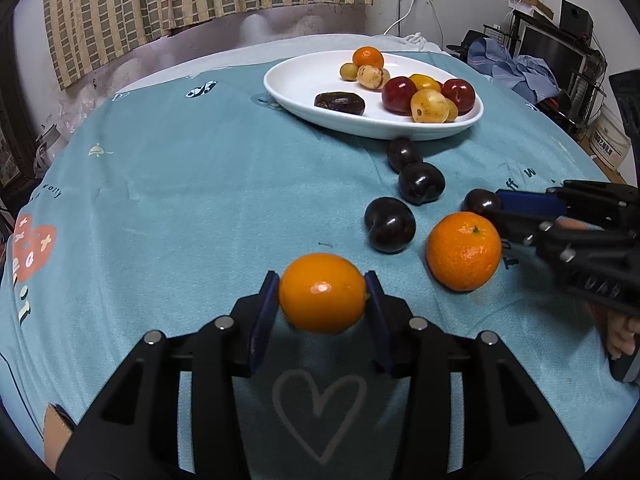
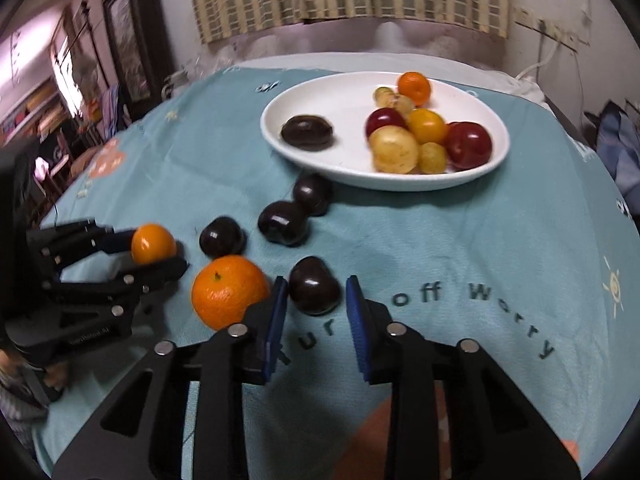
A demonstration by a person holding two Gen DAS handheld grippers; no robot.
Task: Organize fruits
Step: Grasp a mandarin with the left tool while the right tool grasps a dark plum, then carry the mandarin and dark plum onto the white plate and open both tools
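Observation:
My left gripper (image 1: 321, 280) is shut on a small smooth orange fruit (image 1: 322, 298), held just above the teal cloth; the right wrist view shows the same left gripper (image 2: 158, 250) with that fruit (image 2: 153, 243). My right gripper (image 2: 316, 280) has its blue pads against the sides of a dark plum (image 2: 314, 286) resting on the cloth. Beside it on the left lies a larger tangerine (image 2: 229, 292). Three more dark plums (image 1: 390, 224) (image 1: 422, 182) (image 1: 404, 154) trail toward the white plate (image 1: 300, 76), which holds several red, yellow and orange fruits.
The round table wears a teal printed cloth (image 1: 180, 200). The white plate (image 2: 320, 96) sits at the far side with a dark fruit (image 2: 307, 131) alone in its left half. A curtained wall stands behind; furniture and clothes crowd the room's right side.

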